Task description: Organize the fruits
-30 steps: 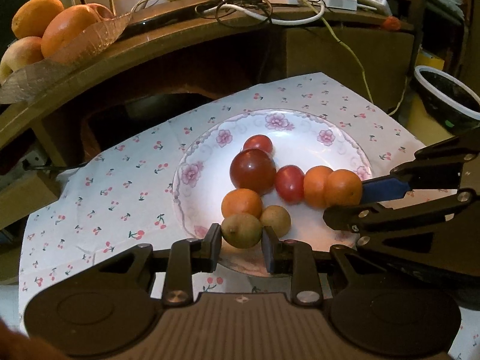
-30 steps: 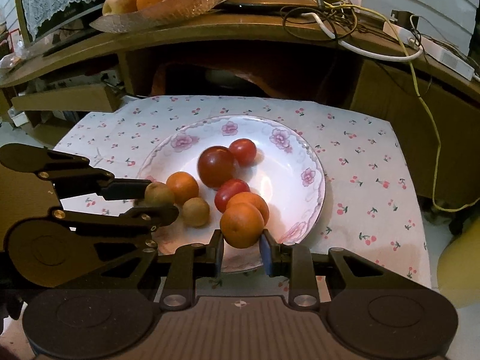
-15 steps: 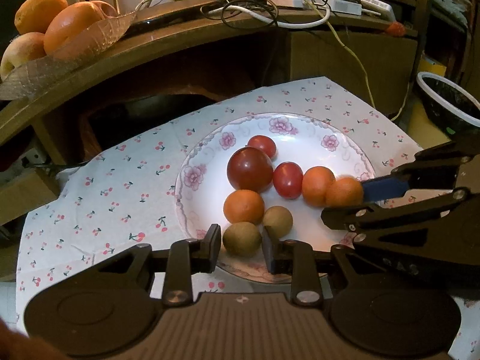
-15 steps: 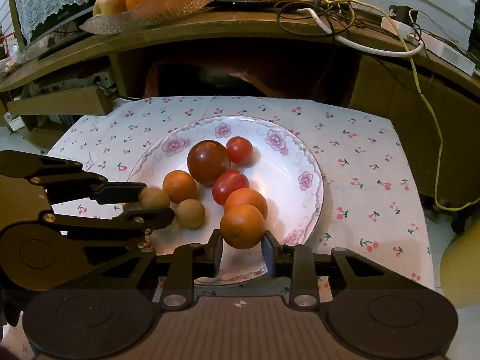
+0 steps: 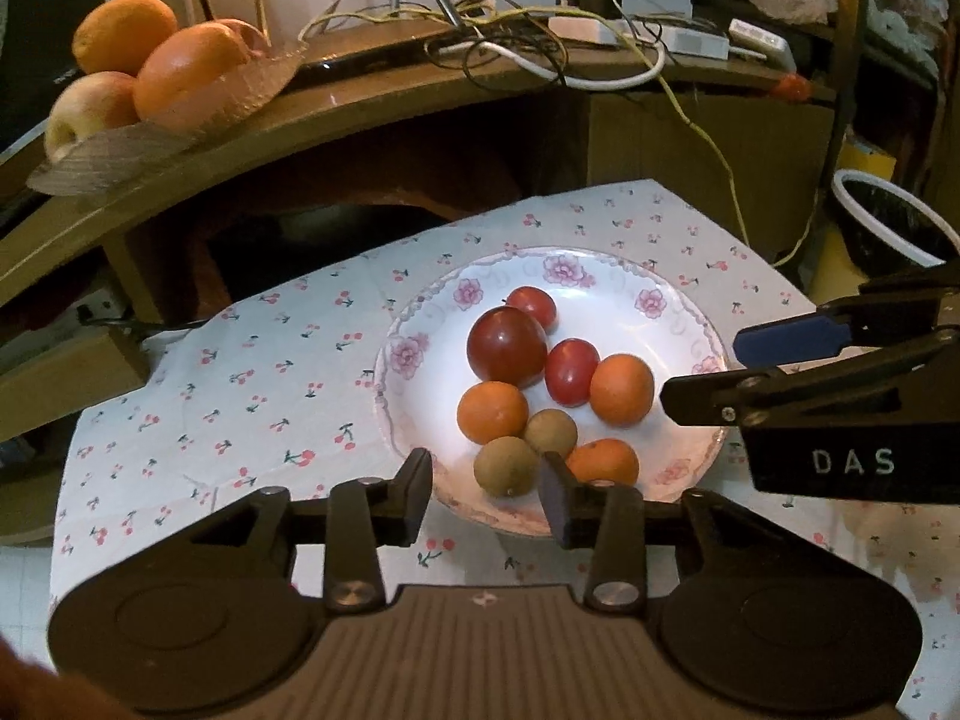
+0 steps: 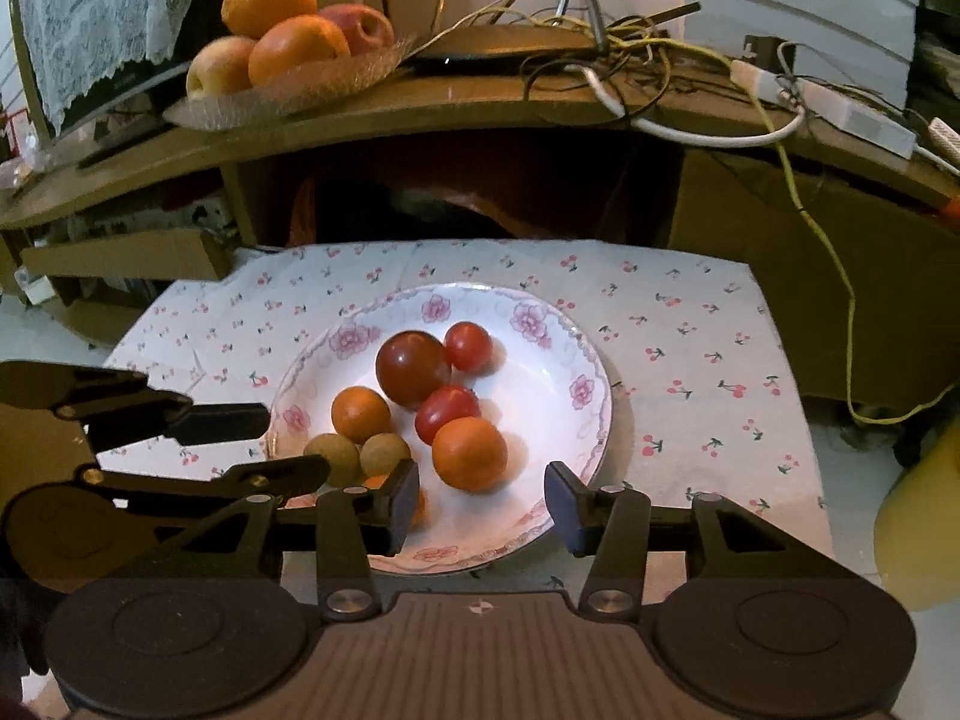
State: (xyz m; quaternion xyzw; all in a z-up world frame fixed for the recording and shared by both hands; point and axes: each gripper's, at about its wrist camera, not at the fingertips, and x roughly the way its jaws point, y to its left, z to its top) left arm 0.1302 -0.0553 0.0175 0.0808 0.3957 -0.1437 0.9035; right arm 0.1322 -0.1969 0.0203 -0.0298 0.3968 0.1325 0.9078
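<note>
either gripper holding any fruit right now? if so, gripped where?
Nothing held. Left hand-held gripper and right hand-held gripper are both open; all the fruit lies loose on the plate.

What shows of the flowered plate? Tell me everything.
The plate is round, white and glossy like ceramic, with pink flowers around its raised rim. It lies flat on the cherry-print cloth and holds eight small fruits: three red, three orange, two brownish-green. The left gripper and right gripper, both open, sit at its near edge.

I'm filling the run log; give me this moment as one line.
left gripper: open | right gripper: open | eight fruits on floral plate | nothing held
</note>
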